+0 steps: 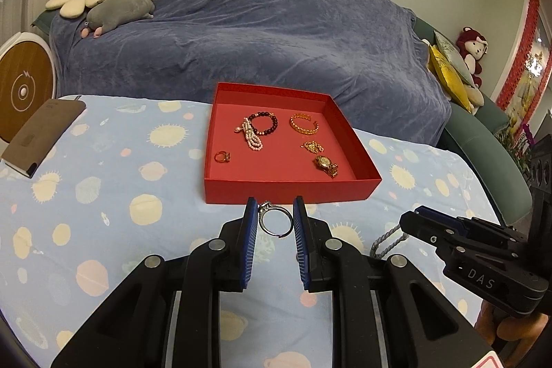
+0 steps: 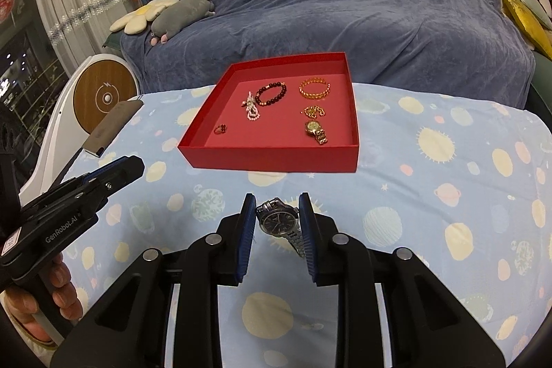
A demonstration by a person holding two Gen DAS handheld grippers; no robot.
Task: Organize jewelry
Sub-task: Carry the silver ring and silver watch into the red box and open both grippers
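Note:
A shallow red tray (image 1: 289,190) (image 2: 272,159) stands on the planet-print cloth. In it lie a pearl strand (image 1: 251,136), a dark bead bracelet (image 1: 264,123), a gold bangle (image 1: 303,123), a gold chain (image 1: 313,146), a gold watch (image 1: 325,163) and a gold ring (image 1: 222,157). My left gripper (image 1: 275,212) is shut on a silver ring (image 1: 267,207), held in the air just short of the tray's near wall. To its right, my right gripper (image 2: 276,212) is shut on a silver watch (image 2: 277,220), whose metal strap hangs down above the cloth.
A brown flat case (image 1: 45,133) lies at the cloth's far left edge. A white round device with a wooden disc (image 2: 105,97) stands beside it. Behind the tray a sofa under a blue cover (image 1: 258,33) carries plush toys and cushions.

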